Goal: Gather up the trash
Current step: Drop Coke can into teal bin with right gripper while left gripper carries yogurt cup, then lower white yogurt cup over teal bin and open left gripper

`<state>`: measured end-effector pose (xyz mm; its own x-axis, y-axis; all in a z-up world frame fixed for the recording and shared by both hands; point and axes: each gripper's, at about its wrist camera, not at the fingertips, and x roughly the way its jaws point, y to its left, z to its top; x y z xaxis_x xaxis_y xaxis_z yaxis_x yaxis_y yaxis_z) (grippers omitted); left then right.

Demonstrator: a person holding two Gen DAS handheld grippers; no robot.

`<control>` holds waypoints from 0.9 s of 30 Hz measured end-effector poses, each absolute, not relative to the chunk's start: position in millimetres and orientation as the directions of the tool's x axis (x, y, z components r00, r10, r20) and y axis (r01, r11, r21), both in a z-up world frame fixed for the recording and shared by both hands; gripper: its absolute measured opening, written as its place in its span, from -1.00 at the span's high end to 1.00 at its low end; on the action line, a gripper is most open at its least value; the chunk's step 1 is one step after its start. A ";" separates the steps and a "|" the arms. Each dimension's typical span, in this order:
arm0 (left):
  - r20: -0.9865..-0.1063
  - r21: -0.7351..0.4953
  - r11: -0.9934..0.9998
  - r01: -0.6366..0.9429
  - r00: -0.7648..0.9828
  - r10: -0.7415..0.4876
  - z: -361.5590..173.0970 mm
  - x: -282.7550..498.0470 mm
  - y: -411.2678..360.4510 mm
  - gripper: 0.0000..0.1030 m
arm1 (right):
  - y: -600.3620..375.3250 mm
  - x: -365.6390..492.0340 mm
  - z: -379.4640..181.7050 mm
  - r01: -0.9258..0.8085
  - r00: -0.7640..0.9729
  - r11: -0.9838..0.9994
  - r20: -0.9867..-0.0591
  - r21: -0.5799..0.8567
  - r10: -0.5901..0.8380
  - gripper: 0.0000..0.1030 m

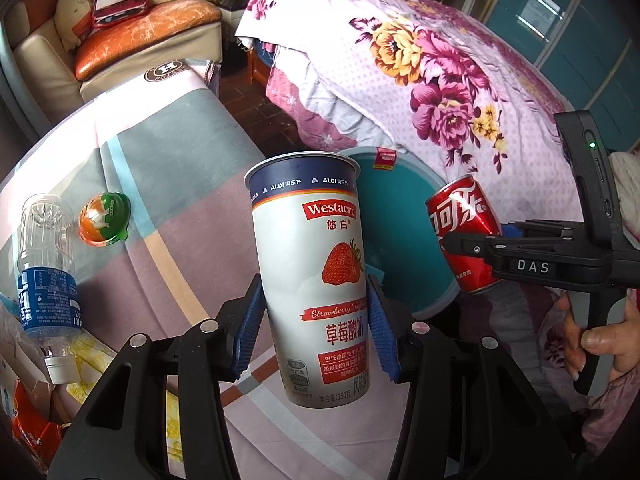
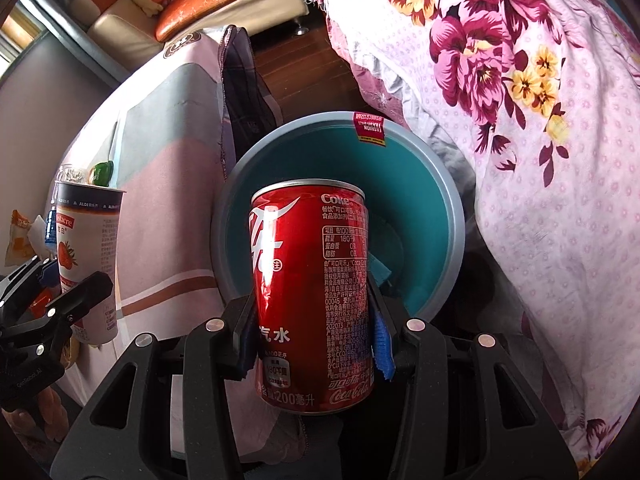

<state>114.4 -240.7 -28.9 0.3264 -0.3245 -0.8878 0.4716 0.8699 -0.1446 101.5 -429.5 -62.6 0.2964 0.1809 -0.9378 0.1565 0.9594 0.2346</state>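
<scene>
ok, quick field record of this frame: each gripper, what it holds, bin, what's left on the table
left gripper: shut on strawberry yogurt cup, upright
right gripper: shut on Coca-Cola can, above the bin
bin: teal trash bin, on the floor between table and bed, red sticker on rim
left on table: empty water bottle lying down, orange-green jelly cup
table cover: pink-grey striped cloth

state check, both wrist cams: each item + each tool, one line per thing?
left tool: shut on yogurt cup
yogurt cup: held upright, lid off, clear of the table
right tool: shut on cola can
cola can: held upright, in front of the bin opening
teal bin: on the floor, open, looks empty
water bottle: lying on the table, capped, empty
jelly cup: on the table, untouched
</scene>
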 end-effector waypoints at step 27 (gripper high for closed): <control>-0.901 -0.167 0.859 0.484 0.279 -0.332 -45.1 121.2 -265.0 0.02 | -448.2 96.3 -71.4 0.185 0.275 0.954 -0.945 0.235 0.179 -0.32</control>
<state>121.2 -265.0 -45.1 0.2791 -0.3321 -0.9010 0.4841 0.8590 -0.1667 96.3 -448.2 -71.4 0.2749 0.1793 -0.9446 0.1849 0.9543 0.2350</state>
